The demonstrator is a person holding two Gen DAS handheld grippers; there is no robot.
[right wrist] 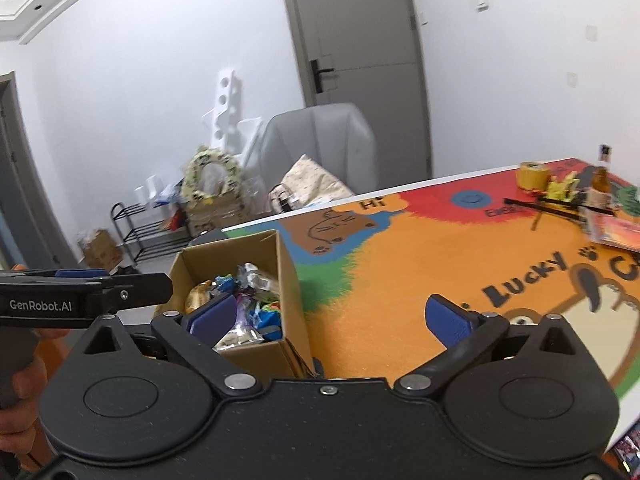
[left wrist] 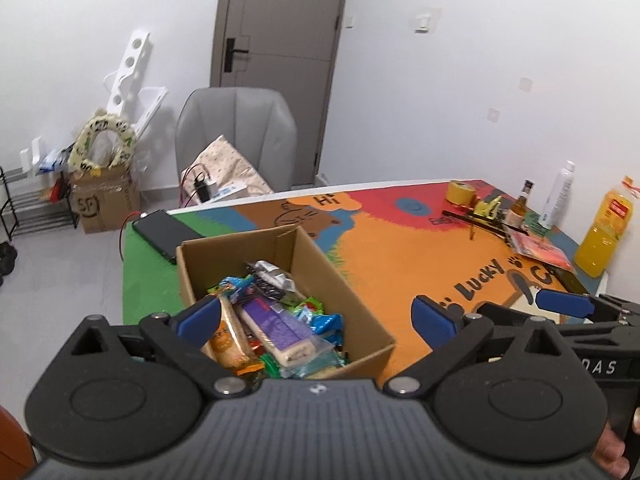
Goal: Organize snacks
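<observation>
An open cardboard box (left wrist: 340,280) stands on the colourful table mat and holds several wrapped snacks (left wrist: 276,320), among them a purple-wrapped bar and an orange packet. My left gripper (left wrist: 316,318) is open and empty, hovering just above the box's near end. The right gripper's blue fingertips (left wrist: 564,304) show at the right of the left wrist view. In the right wrist view the box (right wrist: 292,280) with its snacks (right wrist: 248,312) lies to the left. My right gripper (right wrist: 332,318) is open and empty over the orange mat beside the box. The left gripper (right wrist: 80,292) shows at the left edge.
At the table's far right stand a yellow tape roll (left wrist: 460,192), a small bottle (left wrist: 520,204), a white spray can (left wrist: 558,196), an orange juice bottle (left wrist: 604,236) and a flat red packet (left wrist: 544,250). A black device (left wrist: 164,236) lies behind the box. A grey chair (left wrist: 236,136) stands beyond.
</observation>
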